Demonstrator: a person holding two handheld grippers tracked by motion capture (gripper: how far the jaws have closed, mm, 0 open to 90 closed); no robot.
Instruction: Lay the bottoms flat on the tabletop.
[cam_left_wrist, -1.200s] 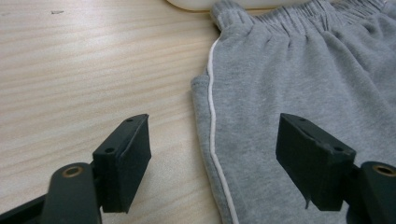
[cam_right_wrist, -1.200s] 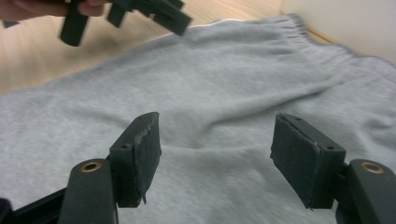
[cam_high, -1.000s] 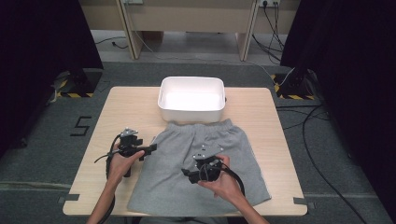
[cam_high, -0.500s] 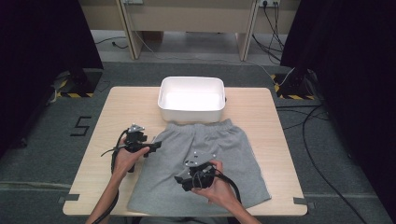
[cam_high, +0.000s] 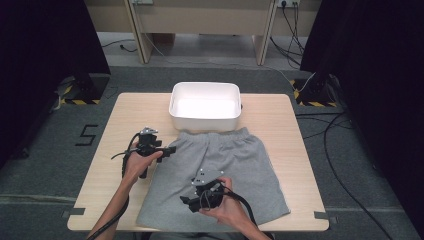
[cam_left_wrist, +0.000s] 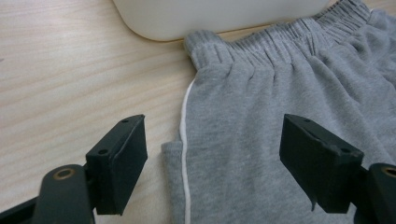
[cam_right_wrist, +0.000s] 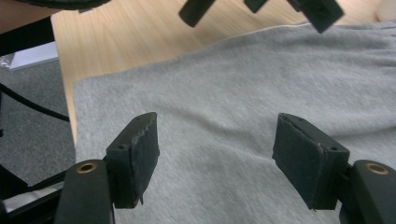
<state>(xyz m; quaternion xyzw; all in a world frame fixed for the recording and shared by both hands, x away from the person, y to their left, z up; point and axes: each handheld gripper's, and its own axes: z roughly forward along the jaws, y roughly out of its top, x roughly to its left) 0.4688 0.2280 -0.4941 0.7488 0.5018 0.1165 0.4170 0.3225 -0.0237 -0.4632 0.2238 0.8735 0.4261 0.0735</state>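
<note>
Beside shorts (cam_left_wrist: 280, 116) waistband, left tool (cam_left_wrist: 212, 158) agape, right tool (cam_right_wrist: 215, 158) likewise, seemingly empty.

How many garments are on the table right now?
1: grey shorts lie flat across the near half of the table, waistband against the white tub. The tub's inside looks bare; nothing seems hidden.

The grey fleece cloth shorts (cam_high: 220, 175) look soft and matt; the pale wood-grain worktop (cam_high: 135, 115) smooth; the white plastic tub (cam_high: 205, 106) faintly glossy.
</note>
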